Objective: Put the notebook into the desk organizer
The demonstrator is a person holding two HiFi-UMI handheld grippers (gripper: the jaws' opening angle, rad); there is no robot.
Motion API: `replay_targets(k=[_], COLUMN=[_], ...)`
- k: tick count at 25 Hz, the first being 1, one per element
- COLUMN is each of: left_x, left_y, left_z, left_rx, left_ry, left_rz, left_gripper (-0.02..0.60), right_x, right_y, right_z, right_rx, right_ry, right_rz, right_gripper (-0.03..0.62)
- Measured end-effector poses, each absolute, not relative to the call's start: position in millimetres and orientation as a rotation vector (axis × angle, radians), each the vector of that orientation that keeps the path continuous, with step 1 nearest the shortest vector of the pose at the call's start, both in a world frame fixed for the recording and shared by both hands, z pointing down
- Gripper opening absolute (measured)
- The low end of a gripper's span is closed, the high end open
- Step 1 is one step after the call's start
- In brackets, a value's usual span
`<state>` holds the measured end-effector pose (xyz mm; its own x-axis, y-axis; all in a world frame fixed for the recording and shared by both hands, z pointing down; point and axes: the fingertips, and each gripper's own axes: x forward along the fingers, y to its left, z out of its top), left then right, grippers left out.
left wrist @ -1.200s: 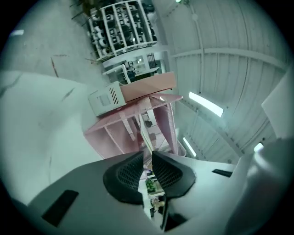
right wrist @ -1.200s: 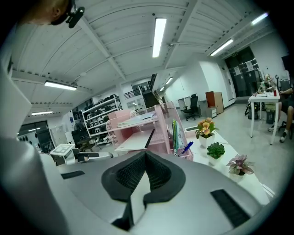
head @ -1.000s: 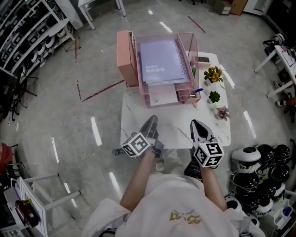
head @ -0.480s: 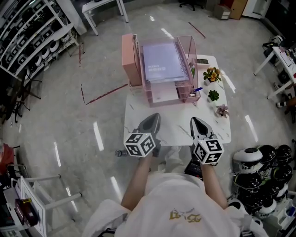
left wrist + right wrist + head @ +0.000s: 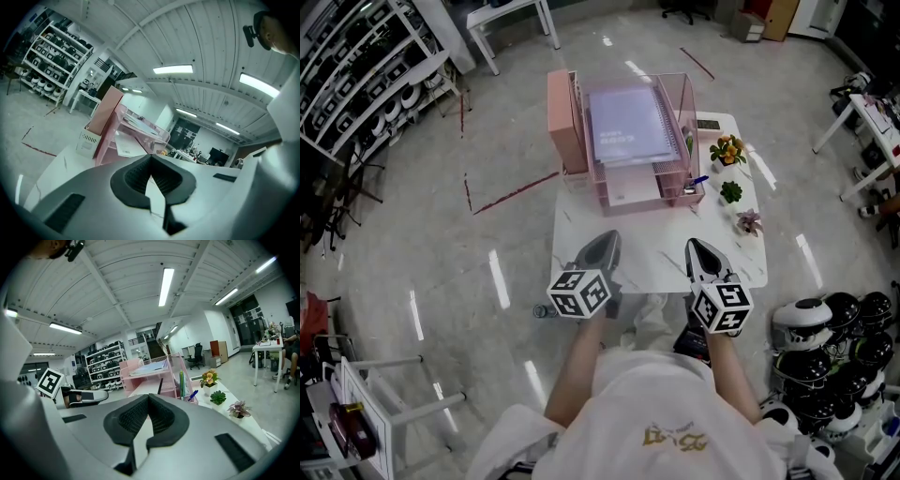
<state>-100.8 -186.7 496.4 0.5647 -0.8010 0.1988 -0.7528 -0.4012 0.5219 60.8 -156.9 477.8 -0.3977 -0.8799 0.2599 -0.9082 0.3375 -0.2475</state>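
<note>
A lilac spiral notebook (image 5: 628, 125) lies flat on the top tray of the pink desk organizer (image 5: 564, 122) at the far end of the white marble table (image 5: 656, 253). In the right gripper view the notebook (image 5: 149, 368) rests on top of the organizer (image 5: 140, 378). The organizer (image 5: 110, 124) also shows in the left gripper view. My left gripper (image 5: 611, 237) and right gripper (image 5: 693, 247) hover side by side over the table's near edge. Both are shut with nothing between their jaws, well short of the organizer.
Three small potted plants (image 5: 731, 148) stand along the table's right side. Pens (image 5: 697, 183) stick out of the organizer's front cup. Helmets (image 5: 825, 347) crowd the floor at the right, and shelving (image 5: 356, 84) stands at the left.
Over the last second the view shifted slightly and both grippers drew a little nearer the table's front edge. The notebook and organizer have not moved.
</note>
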Motion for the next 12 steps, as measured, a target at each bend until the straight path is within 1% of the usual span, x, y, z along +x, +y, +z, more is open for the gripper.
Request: replay_targets(k=[12], left_x=[-102.5], left_y=[-183.4], left_z=[493.1], left_rx=[2.235], left_ry=[-1.22], left_rz=[-0.122], left_gripper=[0.015], right_x=[56.0], right_y=[-154.1], right_z=[476.0], right_rx=[1.679], right_ry=[-2.493], right_rz=[0.532], right_gripper=[0.009])
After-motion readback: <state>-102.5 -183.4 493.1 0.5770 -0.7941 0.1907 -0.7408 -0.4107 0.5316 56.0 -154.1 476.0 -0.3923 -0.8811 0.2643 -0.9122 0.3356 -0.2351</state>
